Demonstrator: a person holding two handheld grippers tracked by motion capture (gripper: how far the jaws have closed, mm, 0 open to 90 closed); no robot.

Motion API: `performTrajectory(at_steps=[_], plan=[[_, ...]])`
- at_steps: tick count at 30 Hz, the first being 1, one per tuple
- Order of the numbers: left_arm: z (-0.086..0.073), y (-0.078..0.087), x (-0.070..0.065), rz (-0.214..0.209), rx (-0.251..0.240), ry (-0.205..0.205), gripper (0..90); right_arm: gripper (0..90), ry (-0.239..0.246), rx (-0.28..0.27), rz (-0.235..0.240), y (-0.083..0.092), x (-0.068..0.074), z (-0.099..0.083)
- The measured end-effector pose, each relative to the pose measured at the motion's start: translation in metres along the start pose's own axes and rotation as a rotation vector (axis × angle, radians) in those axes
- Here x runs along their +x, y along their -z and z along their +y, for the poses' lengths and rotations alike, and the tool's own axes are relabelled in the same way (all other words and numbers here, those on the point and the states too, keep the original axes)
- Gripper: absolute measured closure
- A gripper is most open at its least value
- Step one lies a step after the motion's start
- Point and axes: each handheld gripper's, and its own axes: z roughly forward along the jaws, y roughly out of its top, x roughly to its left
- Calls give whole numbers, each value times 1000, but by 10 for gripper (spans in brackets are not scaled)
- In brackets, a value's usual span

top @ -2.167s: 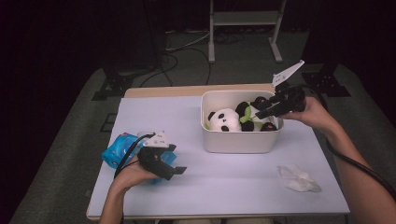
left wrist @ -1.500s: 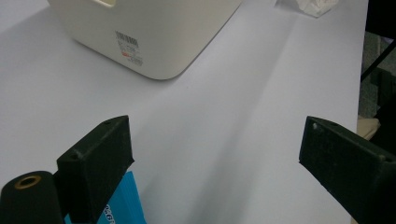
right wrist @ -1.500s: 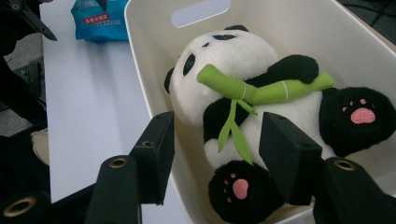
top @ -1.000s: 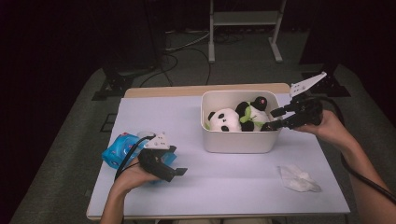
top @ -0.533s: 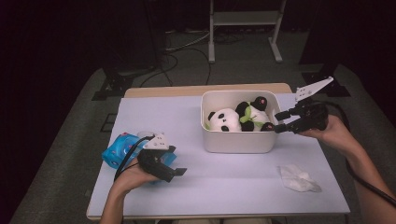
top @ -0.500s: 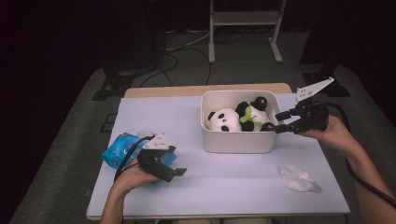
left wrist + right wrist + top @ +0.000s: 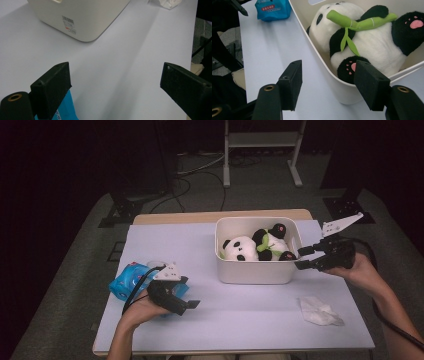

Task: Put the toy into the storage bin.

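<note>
— Panda (image 7: 257,247) first: where does it lie?

— Inside the cream bin (image 7: 252,272), on its back, white belly up, a green bamboo stalk (image 7: 362,23) across its chest and a pink-padded foot against the bin's right wall. The bin stands on the table (image 7: 225,312) toward the far right corner, a little in from the far edge.

— And the right gripper (image 7: 303,258)?

— Held level just outside the bin's right wall, pointing at it. Its jaws stand well apart with nothing pressed between them; in the right gripper view the bin's rim runs through the gap (one jaw over the tabletop, the other over the panda's foot), neither clearly touching.

— The left gripper (image 7: 187,306)?

— Near the table's near left corner, in the person's left hand (image 7: 142,307), aimed across the tabletop toward the bin. Jaws wide apart, only bare table between them.

— Anything beside it?

— A blue packet (image 7: 125,282) lies by the left edge, just behind that gripper; its corner shows under one jaw in the left gripper view. A crumpled white tissue (image 7: 320,311) rests near the right edge, toward the near right corner, well apart from the bin.
</note>
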Motion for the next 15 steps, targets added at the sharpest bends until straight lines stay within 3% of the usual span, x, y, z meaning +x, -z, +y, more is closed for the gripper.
performTrajectory(at_steps=[15], plan=[[1,-1,-2,-7,7,-7,87,387,-8,-29,-16,16,12,-20]])
